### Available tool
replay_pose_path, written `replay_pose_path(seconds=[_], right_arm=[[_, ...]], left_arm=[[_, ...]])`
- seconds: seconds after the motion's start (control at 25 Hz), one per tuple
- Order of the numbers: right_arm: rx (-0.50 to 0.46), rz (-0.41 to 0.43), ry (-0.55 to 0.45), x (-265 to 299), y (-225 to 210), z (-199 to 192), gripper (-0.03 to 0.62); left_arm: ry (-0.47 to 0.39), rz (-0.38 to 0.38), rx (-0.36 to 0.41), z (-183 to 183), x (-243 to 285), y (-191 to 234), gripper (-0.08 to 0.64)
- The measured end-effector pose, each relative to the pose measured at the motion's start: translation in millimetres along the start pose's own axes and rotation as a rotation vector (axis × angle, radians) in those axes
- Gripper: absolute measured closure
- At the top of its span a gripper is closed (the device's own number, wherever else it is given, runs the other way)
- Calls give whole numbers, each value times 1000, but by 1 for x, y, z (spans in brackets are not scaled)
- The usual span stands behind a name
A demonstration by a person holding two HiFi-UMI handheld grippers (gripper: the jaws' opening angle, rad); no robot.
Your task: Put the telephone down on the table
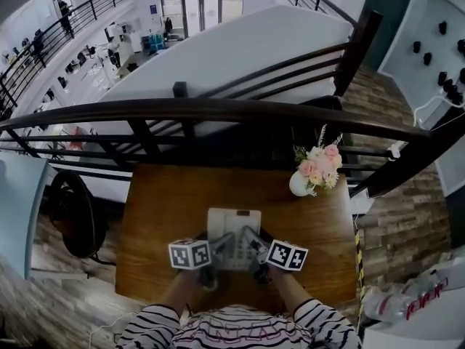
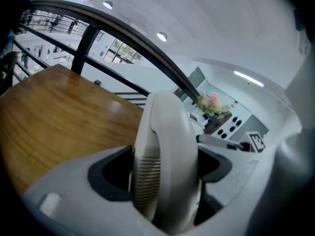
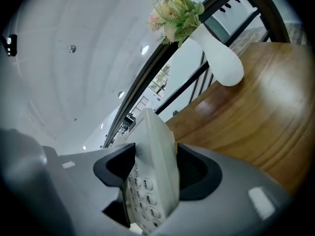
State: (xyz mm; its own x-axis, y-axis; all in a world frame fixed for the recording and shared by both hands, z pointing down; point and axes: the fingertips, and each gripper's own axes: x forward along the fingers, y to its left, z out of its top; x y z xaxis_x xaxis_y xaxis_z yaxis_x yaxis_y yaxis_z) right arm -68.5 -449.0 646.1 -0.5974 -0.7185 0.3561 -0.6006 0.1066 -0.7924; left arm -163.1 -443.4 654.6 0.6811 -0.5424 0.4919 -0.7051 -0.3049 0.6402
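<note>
1. At the near middle of the desk (image 1: 163,209), just in front of the person, the telephone (image 1: 234,227) sits between the two grippers.
2. Its long axis runs away from the person toward the railing (image 1: 218,111). The grippers come at its near end from either side, so each one has the telephone straight ahead of it.
3. The left gripper (image 2: 165,171) is closed on the handset (image 2: 167,141). The handset stands on edge and fills the gap between the jaws, with its ribbed earpiece facing the camera.
4. The right gripper (image 3: 150,173) is closed on the other side of the telephone, with the keypad (image 3: 140,200) edge held between its jaws.
5. Neither gripper is nearer than the other, and both share the load about equally.
6. The coming move turns on the gap between the telephone's underside and the desk. No view shows that gap clearly. The telephone may be resting on the wood already or just above it, and I cannot say which.
7. The vase of flowers (image 1: 305,180) stands at the far right of the desk, well apart from the telephone and out of the way of a straight lowering.
8. My judgement is that both grippers should go down together and level, then open once the base lies flat.
</note>
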Motion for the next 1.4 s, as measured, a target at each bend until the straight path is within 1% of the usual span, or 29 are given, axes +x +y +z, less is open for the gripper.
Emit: replay_pose_path(seconds=[0.28, 0.52, 0.64, 0.8, 0.88, 1.08, 1.4], right_arm=[[18, -15, -21, 45, -25, 17, 328], [-8, -40, -9, 74, -49, 35, 328], [1, -51, -7, 88, -59, 45, 328], [17, -67, -6, 99, -76, 50, 328], [20, -75, 4, 105, -83, 51, 330], [41, -92, 31, 113, -93, 52, 333], [76, -91, 44, 122, -107, 52, 333]], left_arm=[[15, -2, 9, 24, 38, 34, 186], [7, -5, -21, 36, 73, 55, 187], [18, -1, -21, 44, 90, 66, 187], [35, -1, -28, 45, 110, 77, 187], [42, 6, -43, 45, 115, 82, 190], [79, 53, -65, 47, 121, 86, 190], [102, 77, -80, 47, 133, 93, 190]])
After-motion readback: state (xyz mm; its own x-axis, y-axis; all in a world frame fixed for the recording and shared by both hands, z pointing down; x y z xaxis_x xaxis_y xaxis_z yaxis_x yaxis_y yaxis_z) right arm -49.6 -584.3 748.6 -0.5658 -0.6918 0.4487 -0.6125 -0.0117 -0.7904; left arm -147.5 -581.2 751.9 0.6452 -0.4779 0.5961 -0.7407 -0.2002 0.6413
